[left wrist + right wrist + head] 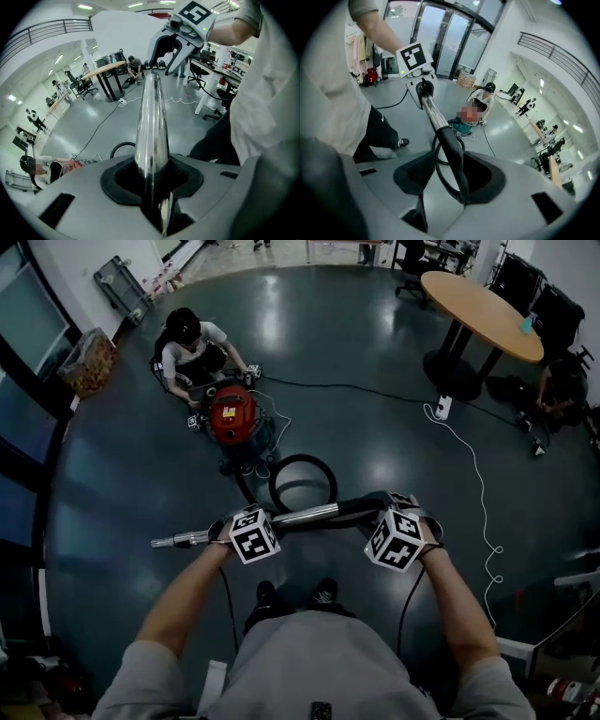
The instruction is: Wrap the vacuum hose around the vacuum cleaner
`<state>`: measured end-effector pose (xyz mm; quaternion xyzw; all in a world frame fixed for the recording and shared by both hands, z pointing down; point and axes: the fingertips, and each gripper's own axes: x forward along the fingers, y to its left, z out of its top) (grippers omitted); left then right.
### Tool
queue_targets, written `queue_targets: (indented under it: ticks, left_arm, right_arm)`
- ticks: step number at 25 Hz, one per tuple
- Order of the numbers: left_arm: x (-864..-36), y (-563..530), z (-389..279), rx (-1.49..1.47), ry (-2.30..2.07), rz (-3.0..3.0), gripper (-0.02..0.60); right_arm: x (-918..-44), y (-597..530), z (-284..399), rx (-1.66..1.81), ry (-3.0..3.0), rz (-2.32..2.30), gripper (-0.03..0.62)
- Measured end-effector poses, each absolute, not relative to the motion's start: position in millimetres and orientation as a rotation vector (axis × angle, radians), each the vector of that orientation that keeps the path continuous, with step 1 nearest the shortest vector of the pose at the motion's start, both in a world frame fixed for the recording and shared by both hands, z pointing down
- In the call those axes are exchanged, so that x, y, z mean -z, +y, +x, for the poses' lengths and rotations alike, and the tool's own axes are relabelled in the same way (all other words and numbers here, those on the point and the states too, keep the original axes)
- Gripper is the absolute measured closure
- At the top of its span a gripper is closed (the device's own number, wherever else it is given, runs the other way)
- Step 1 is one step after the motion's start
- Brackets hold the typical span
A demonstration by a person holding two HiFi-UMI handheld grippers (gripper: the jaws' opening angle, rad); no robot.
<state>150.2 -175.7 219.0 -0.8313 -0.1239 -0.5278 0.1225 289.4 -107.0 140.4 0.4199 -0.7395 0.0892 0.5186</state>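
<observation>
Head view: left gripper [249, 521] clamped on chrome wand [309, 514], right gripper [401, 510] clamped on black handle [361, 505]; wand axis runs 9-to-3; hose [302, 463] loop lies at 12, vacuum cleaner [232, 413] beyond at 11, nearer left gripper.

Overhead view; two facing wand [151, 117] close-ups

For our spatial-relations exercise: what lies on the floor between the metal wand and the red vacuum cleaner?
A loop of black hose, shown in the head view.
</observation>
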Motion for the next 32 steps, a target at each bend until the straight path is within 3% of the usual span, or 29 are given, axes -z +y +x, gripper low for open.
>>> queue_targets:
  ticks: [7,17,21,24,32]
  left_arm:
    - [-213,-177,137,1.560,-0.189,-2.527,0.446]
    - [-217,-210,127,1.512,0.040,-2.778,0.446]
    - [-217,-225,135,1.481,0.059,-2.843,0.446]
    - [-216,-236,146,1.459,0.070,-2.878,0.446]
    - [-213,-267,161,1.401,0.081,-2.951,0.446]
  right_arm:
    - [-126,-117,286,-0.395,-1.960,1.282,0.425]
    - [-130,-162,234,-0.948,-2.285,1.347,0.422]
    - [-130,-198,221,-1.152,-2.318,1.419,0.309]
    - [-138,-225,214,-1.302,-2.321,1.473,0.276]
    - [-145,-295,200,-1.578,-2.324,1.663,0.276]
